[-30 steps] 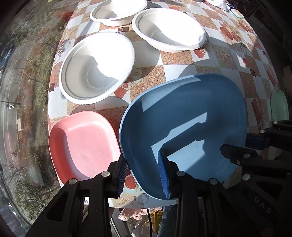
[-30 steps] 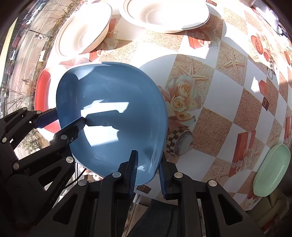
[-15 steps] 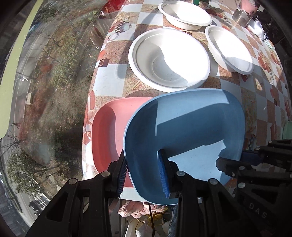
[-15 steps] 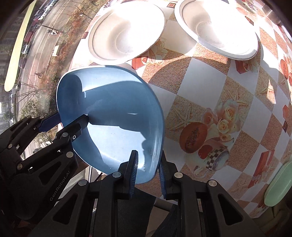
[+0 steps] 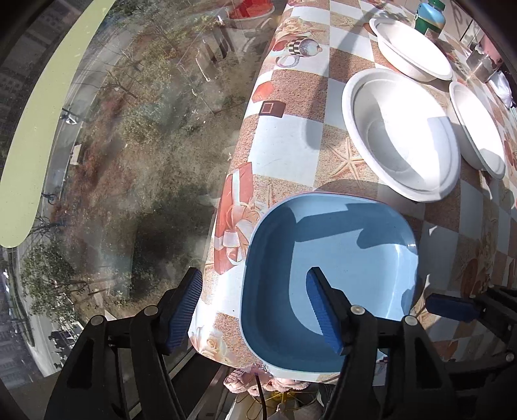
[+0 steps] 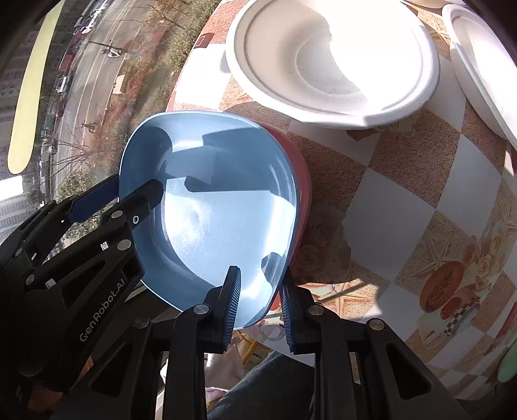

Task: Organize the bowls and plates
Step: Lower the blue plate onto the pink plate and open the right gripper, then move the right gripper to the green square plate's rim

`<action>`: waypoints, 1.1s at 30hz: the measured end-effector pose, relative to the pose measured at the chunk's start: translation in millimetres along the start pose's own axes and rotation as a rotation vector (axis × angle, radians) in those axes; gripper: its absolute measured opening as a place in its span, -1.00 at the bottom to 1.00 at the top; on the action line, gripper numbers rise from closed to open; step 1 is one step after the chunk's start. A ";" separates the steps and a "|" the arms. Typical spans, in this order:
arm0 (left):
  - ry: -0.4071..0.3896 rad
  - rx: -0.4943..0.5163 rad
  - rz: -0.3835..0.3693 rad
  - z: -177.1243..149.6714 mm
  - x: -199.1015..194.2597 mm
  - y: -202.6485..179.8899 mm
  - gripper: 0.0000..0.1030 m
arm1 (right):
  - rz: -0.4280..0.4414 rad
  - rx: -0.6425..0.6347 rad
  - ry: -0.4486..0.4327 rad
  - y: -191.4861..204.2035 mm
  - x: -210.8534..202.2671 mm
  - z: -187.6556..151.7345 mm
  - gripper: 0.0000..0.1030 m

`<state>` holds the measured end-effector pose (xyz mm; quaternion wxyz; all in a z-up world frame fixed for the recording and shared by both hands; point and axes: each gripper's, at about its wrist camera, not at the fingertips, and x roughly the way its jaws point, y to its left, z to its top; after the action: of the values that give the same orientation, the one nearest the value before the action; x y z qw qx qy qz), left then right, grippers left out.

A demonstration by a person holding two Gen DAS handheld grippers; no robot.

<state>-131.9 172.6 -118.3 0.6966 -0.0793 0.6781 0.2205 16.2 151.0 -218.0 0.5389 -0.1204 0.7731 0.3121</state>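
A blue square plate (image 5: 332,268) rests nested in the pink plate (image 6: 302,187) at the table's near corner; only the pink rim shows. My left gripper (image 5: 255,313) is open, its jaws wide apart astride the blue plate's left rim. My right gripper (image 6: 258,303) has its jaws a little apart around the blue plate's near rim (image 6: 255,310), no longer squeezing it. Three white bowls (image 5: 400,135) (image 5: 410,48) (image 5: 478,129) stand beyond; the nearest also shows in the right wrist view (image 6: 332,55).
The table edge (image 5: 232,181) runs along a window with the street far below. A green bottle (image 5: 429,16) and a metal cup (image 5: 483,63) stand at the far end. A pale green plate (image 6: 509,362) lies at the right.
The blue plate was carried left and set down into the pink plate. My left gripper opened wide and let go of it. My right gripper's jaws eased apart.
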 end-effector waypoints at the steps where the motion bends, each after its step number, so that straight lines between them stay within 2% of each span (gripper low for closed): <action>1: -0.005 0.003 0.007 3.9 -6.6 1.2 0.51 | -0.014 -0.008 0.003 -12.5 -6.0 -3.5 -0.21; 2: -0.006 0.009 0.009 2.0 -8.5 -1.2 0.52 | -0.022 -0.012 -0.006 -19.8 -9.9 -8.3 0.31; 3: -0.005 0.015 0.011 0.3 -10.1 -3.6 0.52 | -0.024 -0.016 -0.020 -27.0 -14.1 -14.0 0.47; 4: -0.005 0.019 0.011 -0.2 -9.9 -2.7 0.52 | -0.027 -0.020 -0.034 -35.6 -19.4 -19.6 0.50; 7: -0.010 0.033 -0.010 1.2 -8.9 -2.9 0.52 | -0.054 0.001 -0.053 -65.9 -43.9 -36.9 0.50; 11: -0.009 0.086 -0.056 -2.1 -13.8 -24.4 0.53 | -0.108 0.090 -0.097 -126.9 -72.1 -67.6 0.50; 20: -0.009 0.387 -0.150 -4.1 -35.4 -118.9 0.53 | -0.203 0.485 -0.237 -305.9 -144.0 -157.4 0.50; 24: -0.022 0.484 -0.144 -6.3 -43.7 -146.3 0.53 | -0.303 0.623 -0.280 -379.1 -170.6 -204.0 0.50; 27: -0.030 0.522 -0.124 -8.0 -49.9 -155.2 0.53 | -0.324 0.696 -0.295 -432.0 -184.8 -233.0 0.50; 29: -0.025 0.524 -0.114 -9.8 -45.5 -147.9 0.53 | -0.347 0.730 -0.300 -465.9 -191.0 -249.6 0.50; 31: -0.018 0.520 -0.101 -9.0 -48.7 -148.0 0.53 | -0.344 0.761 -0.295 -494.7 -193.9 -262.7 0.50; 33: -0.010 0.514 -0.092 -10.1 -48.4 -151.1 0.53 | -0.298 0.780 -0.288 -527.0 -193.9 -276.4 0.50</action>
<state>-77.5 24.3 -100.0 0.7064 0.0708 0.7042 0.0095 157.8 -456.5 -165.8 0.6852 0.0267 0.7244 -0.0706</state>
